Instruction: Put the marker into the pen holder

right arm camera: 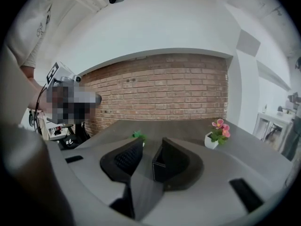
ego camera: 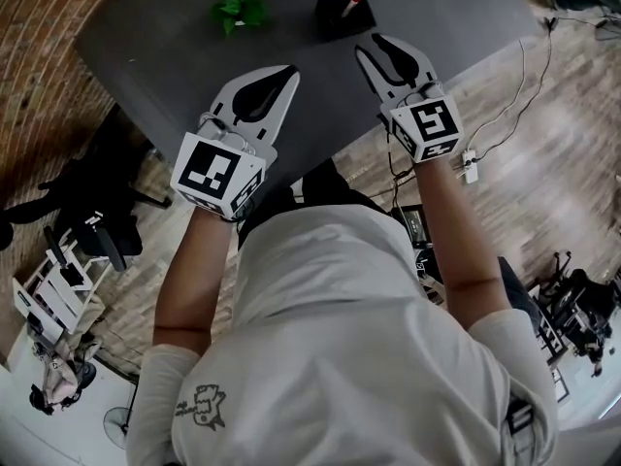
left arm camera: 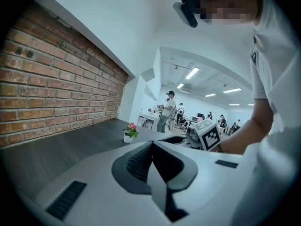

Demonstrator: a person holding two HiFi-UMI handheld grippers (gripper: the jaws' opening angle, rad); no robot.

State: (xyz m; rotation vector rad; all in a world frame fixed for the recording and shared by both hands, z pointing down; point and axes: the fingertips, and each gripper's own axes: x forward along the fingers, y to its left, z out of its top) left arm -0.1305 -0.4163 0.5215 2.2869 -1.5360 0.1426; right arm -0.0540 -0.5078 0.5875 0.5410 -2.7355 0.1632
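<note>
A black square pen holder (ego camera: 342,17) stands on the dark grey table (ego camera: 165,27), and a marker with a red cap (ego camera: 354,0) sticks out of its top. My right gripper (ego camera: 375,47) hovers just short of the holder, open with nothing between its jaws. In the right gripper view the holder (right arm camera: 158,166) shows through the gap between the jaws of the right gripper (right arm camera: 148,149). My left gripper (ego camera: 284,74) hangs level with it further left, shut and empty. In its own view the left gripper (left arm camera: 151,145) shows its tips meeting.
A green leafy thing (ego camera: 241,10) lies left of the holder. A small white pot of pink flowers (right arm camera: 216,135) stands further along the table. The table's near edge (ego camera: 320,158) runs under both grippers. A brick wall (left arm camera: 56,93) borders the table's far side.
</note>
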